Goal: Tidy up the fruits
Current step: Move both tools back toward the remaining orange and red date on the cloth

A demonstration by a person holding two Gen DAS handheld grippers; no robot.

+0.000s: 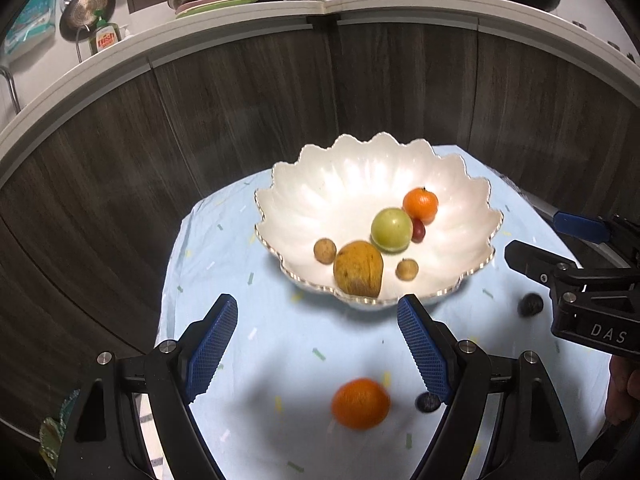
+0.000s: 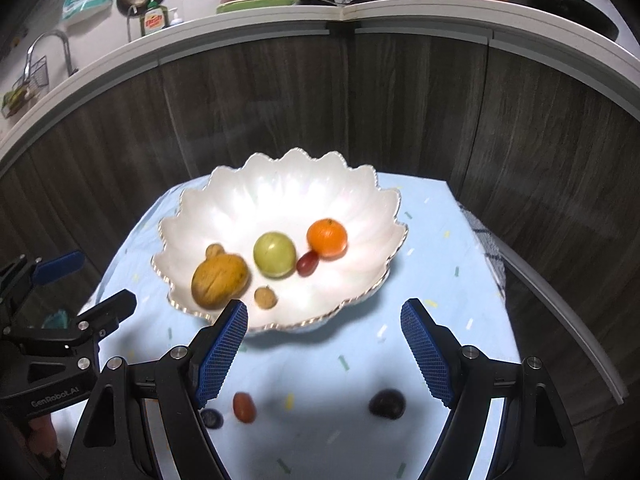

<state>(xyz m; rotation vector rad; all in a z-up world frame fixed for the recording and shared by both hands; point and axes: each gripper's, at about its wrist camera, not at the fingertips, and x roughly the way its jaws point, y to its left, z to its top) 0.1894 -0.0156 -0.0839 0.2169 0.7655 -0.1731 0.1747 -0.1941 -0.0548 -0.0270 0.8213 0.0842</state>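
A white scalloped bowl stands on the pale blue cloth and holds an orange, a green apple, a red grape, a big brown fruit and two small brown ones. My left gripper is open and empty over the cloth in front of the bowl. A loose orange lies just below its fingers, beside a small dark fruit. My right gripper is open and empty too. Under it lie a red grape, a dark berry and a dark plum.
The blue cloth covers a small table in front of dark wood cabinet doors. A white counter above carries pans, dishes and a soap bottle. A checked towel hangs at the table's right edge.
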